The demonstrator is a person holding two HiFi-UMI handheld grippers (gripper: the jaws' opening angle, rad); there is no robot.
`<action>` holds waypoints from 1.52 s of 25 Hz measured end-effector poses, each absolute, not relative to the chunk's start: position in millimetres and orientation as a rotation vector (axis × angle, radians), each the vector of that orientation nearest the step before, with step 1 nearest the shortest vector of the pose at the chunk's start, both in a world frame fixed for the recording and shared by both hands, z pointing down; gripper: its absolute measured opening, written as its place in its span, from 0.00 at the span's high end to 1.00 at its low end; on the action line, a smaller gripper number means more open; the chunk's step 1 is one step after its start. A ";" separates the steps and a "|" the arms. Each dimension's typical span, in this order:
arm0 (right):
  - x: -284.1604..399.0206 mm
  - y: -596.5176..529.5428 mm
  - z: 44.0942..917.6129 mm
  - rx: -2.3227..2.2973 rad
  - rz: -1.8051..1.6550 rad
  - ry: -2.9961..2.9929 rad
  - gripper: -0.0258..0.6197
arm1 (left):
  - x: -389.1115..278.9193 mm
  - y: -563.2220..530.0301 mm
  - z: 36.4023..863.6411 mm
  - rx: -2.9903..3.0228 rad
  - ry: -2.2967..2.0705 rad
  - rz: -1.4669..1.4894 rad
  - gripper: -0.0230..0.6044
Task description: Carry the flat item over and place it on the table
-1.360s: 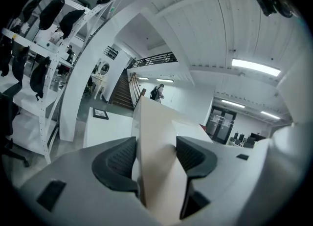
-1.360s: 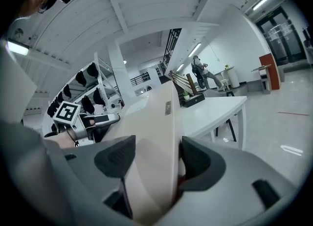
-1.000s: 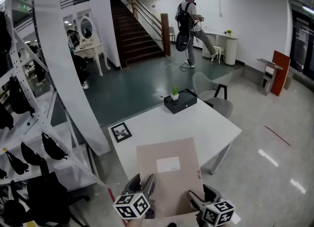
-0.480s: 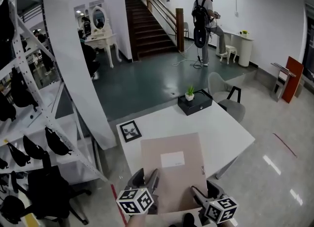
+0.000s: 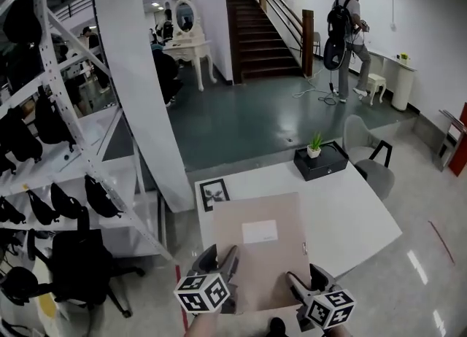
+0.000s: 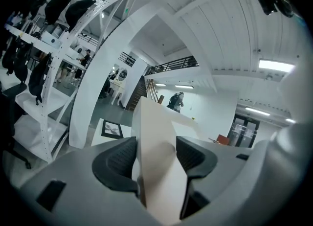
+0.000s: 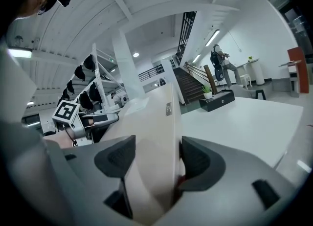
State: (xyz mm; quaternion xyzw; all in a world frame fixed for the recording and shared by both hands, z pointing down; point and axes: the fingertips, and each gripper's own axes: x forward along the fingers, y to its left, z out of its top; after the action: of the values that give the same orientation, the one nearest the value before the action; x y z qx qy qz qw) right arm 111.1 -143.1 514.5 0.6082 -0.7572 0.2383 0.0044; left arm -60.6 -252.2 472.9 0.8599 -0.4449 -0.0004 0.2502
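The white table (image 5: 357, 215) spans the lower middle of the head view. The flat beige folder (image 5: 259, 270) is held level over its near half, label up, and I cannot tell whether it touches yet. Both near corners are pinched, probably to keep it from sagging: the left gripper (image 5: 220, 261) has its jaws clamped on the folder's edge, and the right gripper (image 5: 304, 280) does too. A black box (image 5: 321, 162) sits well beyond, and a framed picture (image 5: 214, 194) lies just past the far left corner.
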 end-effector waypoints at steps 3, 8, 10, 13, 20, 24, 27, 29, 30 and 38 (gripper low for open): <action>110.8 -163.6 513.7 1.827 0.745 -2.419 0.51 | -66.8 -262.4 471.8 2.305 -1.281 -0.019 0.56; 106.0 -192.0 514.5 1.700 0.747 -2.480 0.51 | -79.7 -274.3 472.2 2.240 -1.395 -0.030 0.56; 102.2 -200.1 514.8 1.654 0.747 -2.501 0.51 | -86.1 -276.4 472.5 2.217 -1.434 -0.034 0.56; 95.5 -211.7 517.5 1.588 0.751 -2.531 0.51 | -95.6 -279.1 473.3 2.189 -1.488 -0.044 0.56; 88.6 -229.1 525.9 1.493 0.768 -2.564 0.51 | -104.9 -285.9 479.7 2.147 -1.561 -0.039 0.56; 89.0 -232.9 528.7 1.476 0.773 -2.562 0.52 | -104.9 -288.9 484.1 2.134 -1.575 -0.024 0.56; 88.9 -235.1 532.6 1.472 0.786 -2.555 0.52 | -104.4 -292.0 487.4 2.133 -1.574 -0.011 0.56; 89.8 -236.6 535.7 1.472 0.794 -2.547 0.52 | -103.5 -294.1 490.5 2.130 -1.572 -0.005 0.56; 90.5 -237.4 537.2 1.472 0.797 -2.544 0.52 | -102.9 -295.2 492.2 2.126 -1.570 -0.003 0.56; 95.0 -241.9 553.1 1.475 0.836 -2.509 0.52 | -98.1 -302.6 509.5 2.102 -1.556 0.031 0.56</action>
State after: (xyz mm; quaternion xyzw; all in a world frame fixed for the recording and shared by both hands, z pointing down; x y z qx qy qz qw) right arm 95.0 -241.9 553.1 0.4863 -0.8273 0.2756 0.0568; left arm -98.1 -302.6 509.5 0.7761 -0.5744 0.0115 0.2601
